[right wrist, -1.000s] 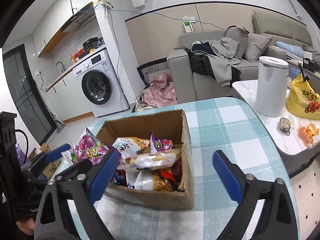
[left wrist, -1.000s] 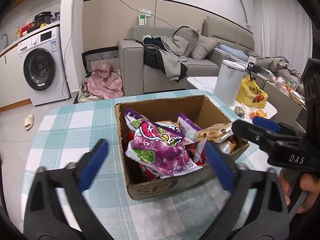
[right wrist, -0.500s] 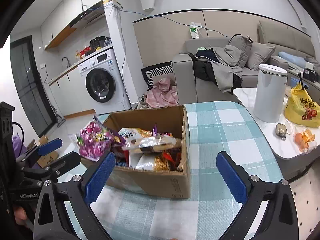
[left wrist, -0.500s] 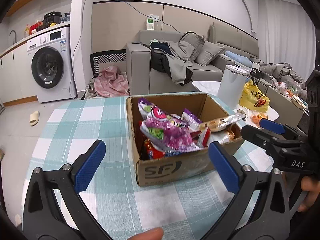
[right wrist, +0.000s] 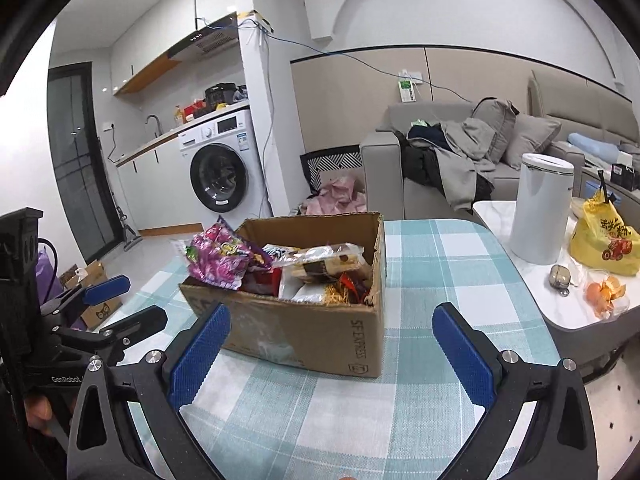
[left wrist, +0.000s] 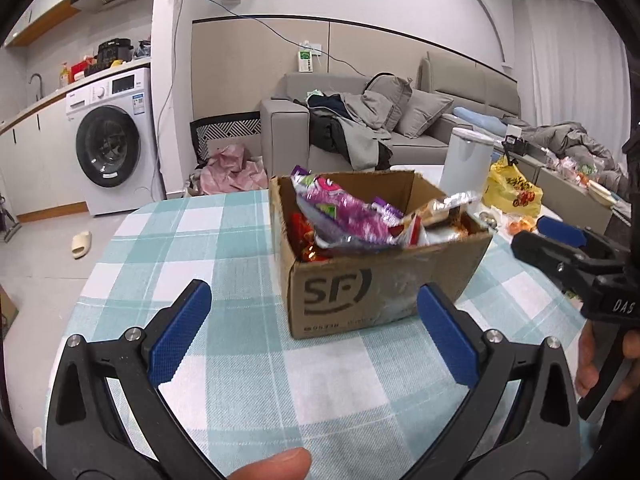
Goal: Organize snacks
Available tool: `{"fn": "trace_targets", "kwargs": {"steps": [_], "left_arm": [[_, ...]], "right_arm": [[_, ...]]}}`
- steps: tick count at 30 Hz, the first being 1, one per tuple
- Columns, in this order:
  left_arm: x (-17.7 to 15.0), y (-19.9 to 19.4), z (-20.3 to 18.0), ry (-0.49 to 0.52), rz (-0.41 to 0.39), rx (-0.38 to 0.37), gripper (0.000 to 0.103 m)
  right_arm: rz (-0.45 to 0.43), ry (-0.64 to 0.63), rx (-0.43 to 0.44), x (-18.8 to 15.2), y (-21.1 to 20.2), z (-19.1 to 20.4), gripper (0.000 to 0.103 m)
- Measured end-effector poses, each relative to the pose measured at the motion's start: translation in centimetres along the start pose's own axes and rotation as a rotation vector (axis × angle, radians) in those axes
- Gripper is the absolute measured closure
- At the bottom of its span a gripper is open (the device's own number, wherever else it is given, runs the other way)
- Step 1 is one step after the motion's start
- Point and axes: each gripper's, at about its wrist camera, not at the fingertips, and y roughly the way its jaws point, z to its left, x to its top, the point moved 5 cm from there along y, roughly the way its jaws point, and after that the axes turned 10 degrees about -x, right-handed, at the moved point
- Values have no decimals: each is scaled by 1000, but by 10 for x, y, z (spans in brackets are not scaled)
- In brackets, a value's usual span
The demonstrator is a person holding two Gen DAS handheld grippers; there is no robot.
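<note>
A brown cardboard box [left wrist: 380, 284] marked SF stands on the checked tablecloth [left wrist: 224, 240], piled with snack packets. A purple snack bag [left wrist: 340, 208] lies on top toward the box's left side and sticks up over the rim. A clear-wrapped pastry pack [right wrist: 328, 258] lies beside it. My left gripper [left wrist: 314, 320] is open and empty, low over the cloth just short of the box front. My right gripper [right wrist: 332, 344] is open and empty too, facing the box's right corner [right wrist: 372, 340]. Each gripper shows in the other's view: the right gripper [left wrist: 536, 236], the left gripper [right wrist: 136, 300].
A white marble side table [right wrist: 568, 320] touches the right edge of the round table; it carries a white bin [right wrist: 540, 208], a yellow bag [right wrist: 604, 240] and oranges [right wrist: 604, 292]. Behind are a grey sofa [left wrist: 400, 128] and a washing machine [left wrist: 108, 148].
Both grippers have drawn back and dropped lower, from over the box to in front of it. The box and its packets have stayed put.
</note>
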Motion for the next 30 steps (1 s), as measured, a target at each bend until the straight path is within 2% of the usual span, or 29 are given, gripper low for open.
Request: {"fn": "trace_targets", "kwargs": {"steps": [12, 21, 30], "left_arm": [[-38, -24, 1, -25, -42, -4, 0], [-43, -29, 2, -16, -110, 9, 0], [-44, -31, 5, -30, -130, 13, 0]], "right_arm": [[-45, -14, 24, -30, -15, 0, 0], [-104, -39, -2, -45, -21, 0, 0], [-156, -33, 19, -43, -31, -1, 0]]}}
